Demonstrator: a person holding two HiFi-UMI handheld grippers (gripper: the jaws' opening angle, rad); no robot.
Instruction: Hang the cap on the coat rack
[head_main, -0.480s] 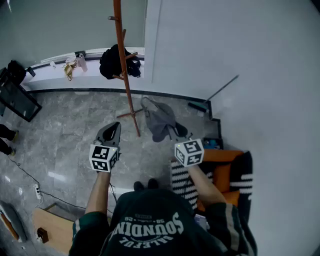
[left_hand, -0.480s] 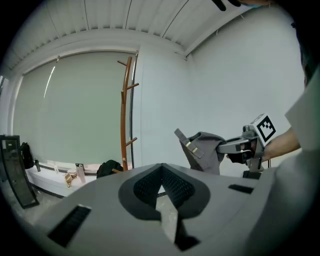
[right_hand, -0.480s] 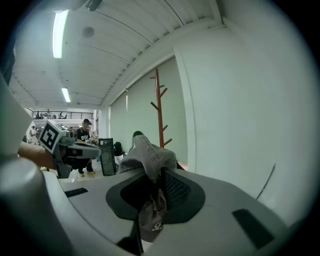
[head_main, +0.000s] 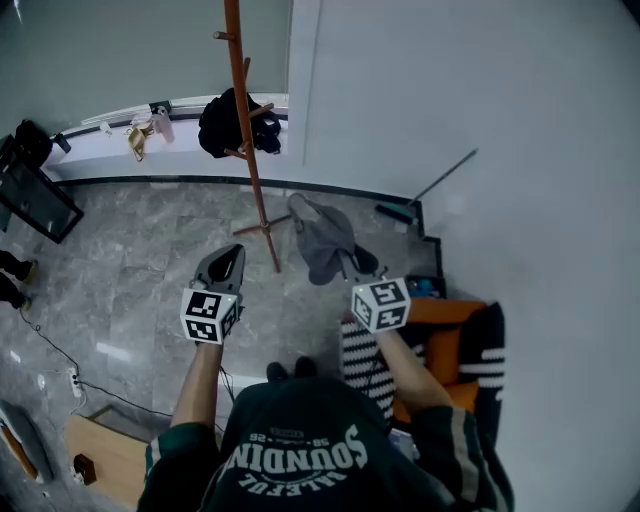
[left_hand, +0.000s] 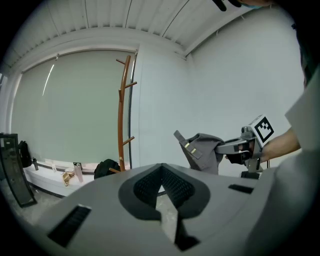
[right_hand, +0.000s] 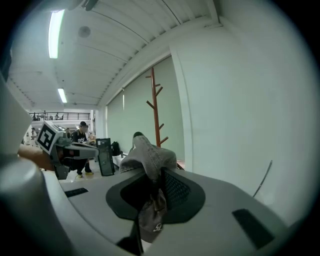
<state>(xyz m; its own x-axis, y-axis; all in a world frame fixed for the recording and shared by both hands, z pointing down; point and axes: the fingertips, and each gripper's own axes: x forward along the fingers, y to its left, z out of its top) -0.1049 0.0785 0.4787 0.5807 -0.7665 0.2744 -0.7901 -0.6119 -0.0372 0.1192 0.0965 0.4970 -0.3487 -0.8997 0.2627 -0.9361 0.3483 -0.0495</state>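
Two handheld grippers reach out over a grey marble floor (head_main: 130, 270), seen from above w/ the person's arms at 6 o'clock. On the person's right, the right gripper (head_main: 352, 263) (right_hand: 154, 192) pinches a grey cap (head_main: 322, 240) (left_hand: 202, 150) (right_hand: 147, 152), fabric bunched btwn its jaws. The cap is held up in the air at 11 o'clock from that gripper's marker cube. It is near the coat rack (head_main: 248, 130) (left_hand: 121, 110) (right_hand: 154, 110) but not touching it. The left gripper (head_main: 222, 262) (left_hand: 162, 187) has its jaws pressed together at the tips, nothing btwn them, and points to 12 o'clock. The coat rack is a reddish-brown wooden pole w/ short pegs, standing at 12 o'clock by a white wall corner. A black bag (head_main: 232, 122) (left_hand: 106, 167) sits at a low peg; can't tell if it hangs or rests on the sill. An orange seat (head_main: 440, 340) is at 4 o'clock.
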